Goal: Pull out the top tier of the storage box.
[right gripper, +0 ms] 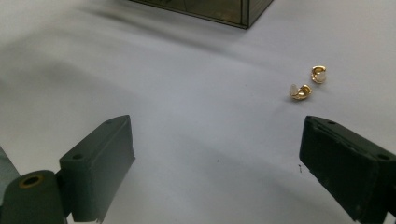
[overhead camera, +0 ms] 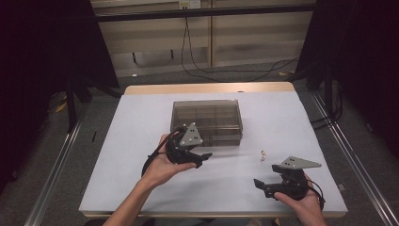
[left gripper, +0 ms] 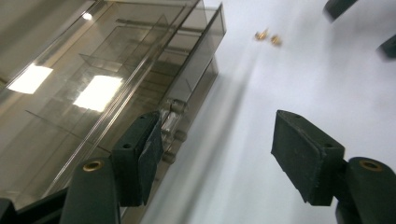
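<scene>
A smoky clear plastic compartment box (overhead camera: 207, 117) with its lid down stands in the middle of the white table. My left gripper (overhead camera: 195, 148) hovers at the box's near front edge, tilted on its side. In the left gripper view its jaws (left gripper: 217, 126) stand open with nothing between them, and the left pad is next to the box's front latch (left gripper: 173, 123). Two small gold earrings (overhead camera: 263, 154) lie on the table right of the box. My right gripper (overhead camera: 266, 175) rests open near the front right edge, and the earrings (right gripper: 301, 92) lie just beyond its right jaw.
The white table sheet (overhead camera: 141, 179) ends close in front of both hands. A wooden table edge (overhead camera: 207, 88) shows at the far side. Black cables lie on the floor beyond, with dark curtains and metal rails at both sides.
</scene>
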Demonstrator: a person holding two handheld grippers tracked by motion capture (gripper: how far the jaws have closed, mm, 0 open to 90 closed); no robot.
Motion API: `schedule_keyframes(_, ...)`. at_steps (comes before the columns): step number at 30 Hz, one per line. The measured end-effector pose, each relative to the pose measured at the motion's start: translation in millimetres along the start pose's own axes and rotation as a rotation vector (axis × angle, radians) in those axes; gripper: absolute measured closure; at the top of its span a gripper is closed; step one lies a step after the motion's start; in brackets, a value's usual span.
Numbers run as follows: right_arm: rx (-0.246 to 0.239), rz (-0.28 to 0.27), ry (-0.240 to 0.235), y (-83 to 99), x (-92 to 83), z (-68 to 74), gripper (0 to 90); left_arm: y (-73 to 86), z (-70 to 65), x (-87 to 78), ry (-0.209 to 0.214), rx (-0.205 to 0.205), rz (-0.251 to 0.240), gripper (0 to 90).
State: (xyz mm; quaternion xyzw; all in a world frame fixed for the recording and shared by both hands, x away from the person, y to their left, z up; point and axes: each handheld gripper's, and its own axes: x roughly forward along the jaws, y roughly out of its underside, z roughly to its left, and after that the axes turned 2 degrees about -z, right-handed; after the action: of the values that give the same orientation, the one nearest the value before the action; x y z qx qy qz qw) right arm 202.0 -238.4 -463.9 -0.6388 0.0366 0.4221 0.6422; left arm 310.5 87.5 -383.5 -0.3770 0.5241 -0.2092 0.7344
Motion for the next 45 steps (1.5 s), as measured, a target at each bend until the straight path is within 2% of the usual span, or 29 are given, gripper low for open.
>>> schedule_keyframes(4, -0.001, 0.001, -0.001, 0.1, -0.2, -0.2, 9.7, -1.9, 8.0, -5.7, 0.05, -0.018, -0.024, 33.0)
schedule_keyframes(5, 0.0, 0.0, -0.002, 0.0, -0.3, -0.3, 9.7, -1.9, 8.0, -5.7, 0.05, -0.018, -0.024, 33.3)
schedule_keyframes(6, 0.001, -0.001, -0.001, 0.0, -0.3, -0.1, 9.7, -2.7, 12.8, -6.7, 0.093, -0.046, -0.033, 33.5)
schedule_keyframes(11, 0.005, -0.003, -0.007, -0.2, -0.7, -0.2, 9.6, -5.8, 22.3, -6.9, 0.116, -0.05, -0.016, 41.0)
schedule_keyframes(13, 0.005, 0.0, -0.006, -0.2, 0.0, -0.1, 9.6, -7.6, 27.7, -5.3, 0.136, -0.068, -0.011, 44.9)
schedule_keyframes(14, 0.003, -0.001, -0.007, -0.2, 0.1, 0.1, 9.6, -7.6, 27.7, -5.3, 0.136, -0.068, -0.011, 45.9)
schedule_keyframes(15, 0.001, -0.002, -0.008, -0.2, -0.1, 0.1, 9.6, -9.3, 30.9, -3.7, 0.12, -0.049, 0.011, 47.9)
schedule_keyframes(16, 0.003, -0.001, -0.01, -0.2, -0.4, 0.2, 9.5, -9.7, 32.8, -2.5, 0.124, -0.035, 0.024, 51.7)
schedule_keyframes(19, 0.003, -0.002, -0.007, 0.0, -0.8, -0.2, 9.6, -10.8, 37.1, -0.4, 0.115, -0.044, 0.048, 55.6)
schedule_keyframes(20, 0.003, -0.001, -0.007, -0.1, -0.8, -0.2, 9.5, -11.6, 42.5, 1.6, 0.125, -0.03, 0.061, 57.5)
schedule_keyframes(21, 0.003, -0.001, -0.009, -0.1, -0.8, -0.1, 9.5, -11.9, 44.4, 2.7, 0.125, -0.035, 0.069, 58.3)
schedule_keyframes(24, 0.003, 0.0, -0.009, -0.1, -1.0, 0.4, 9.5, -12.0, 48.2, 6.5, 0.122, -0.051, 0.079, 61.4)
schedule_keyframes(32, 0.002, 0.001, -0.01, 0.0, -1.1, 0.3, 9.5, -15.7, 57.3, 14.9, 0.137, -0.044, 0.102, 71.1)
schedule_keyframes(37, -0.001, 0.001, -0.012, 0.0, -0.6, 0.3, 9.5, -18.4, 62.1, 20.8, 0.144, -0.042, 0.126, 73.9)
schedule_keyframes(45, -0.001, 0.001, -0.012, 0.1, -0.4, 0.1, 9.5, -23.0, 60.1, 29.1, 0.158, -0.026, 0.151, 75.4)
